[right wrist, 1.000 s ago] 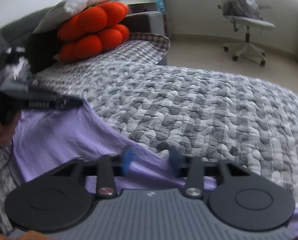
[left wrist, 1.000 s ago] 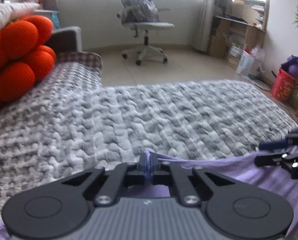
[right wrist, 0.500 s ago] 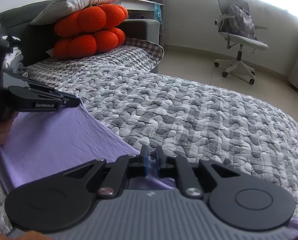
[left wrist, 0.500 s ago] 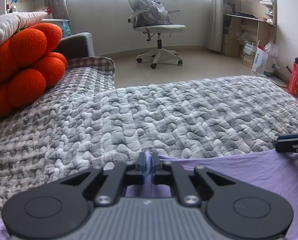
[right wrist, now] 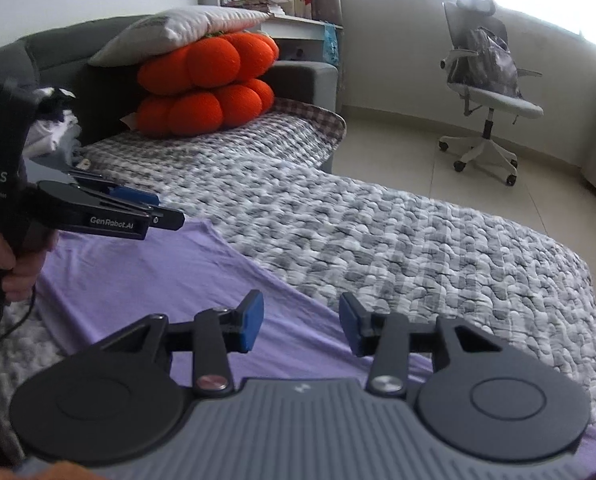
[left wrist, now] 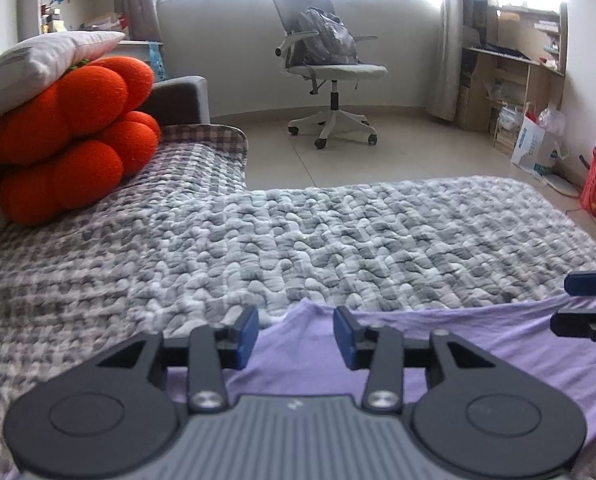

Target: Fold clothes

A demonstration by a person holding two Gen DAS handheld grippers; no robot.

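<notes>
While the purple garment (right wrist: 149,276) lies spread flat on the grey-and-white quilt (left wrist: 338,240), near its front edge, we log 2 tongs above it: the left gripper (left wrist: 295,334) with its blue pads (left wrist: 245,336) parted and nothing between them, and the right gripper (right wrist: 301,322) likewise spread and empty, its pads (right wrist: 251,322) hovering over the cloth. In the right wrist view we also note a hand (right wrist: 21,264) on the left gripper's handle; further items are 1 orange pillow (left wrist: 73,148), 1 white pillow (right wrist: 185,28) on top of it, and 1 office chair (left wrist: 326,68) on the floor beyond.

one purple garment (left wrist: 378,344), two grippers (left wrist: 295,330) (right wrist: 301,324), one office chair (left wrist: 330,76)
</notes>
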